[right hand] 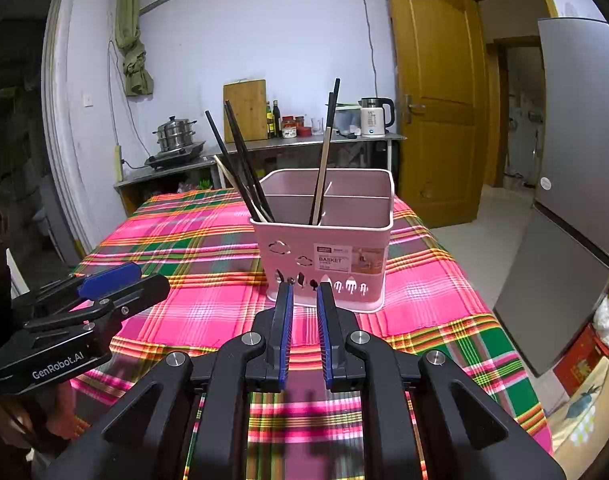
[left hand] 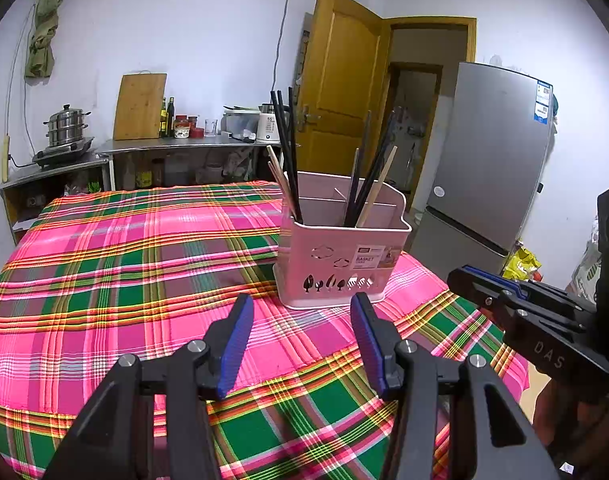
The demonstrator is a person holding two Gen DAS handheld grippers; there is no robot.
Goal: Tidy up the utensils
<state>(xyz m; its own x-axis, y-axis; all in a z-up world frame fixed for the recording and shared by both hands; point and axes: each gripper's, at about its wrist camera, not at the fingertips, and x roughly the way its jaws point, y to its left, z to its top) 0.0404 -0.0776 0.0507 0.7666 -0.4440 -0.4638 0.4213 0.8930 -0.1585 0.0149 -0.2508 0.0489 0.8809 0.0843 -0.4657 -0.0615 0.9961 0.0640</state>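
left gripper held wide open, right gripper nearly closed, both empty; light basket could be tipped if leaning chopsticks get snagged.

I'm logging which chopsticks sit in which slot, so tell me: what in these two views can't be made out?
- Chopstick lower ends: hidden by the pink basket's wall in both views, so slot positions stay unsure.
- Basket floor: hidden by its own walls.
- Small print on the basket label: too small, apart from the word BASKET.
- Right gripper: narrow gap; nothing visible between its pads.
- Left gripper: plainly open, empty.
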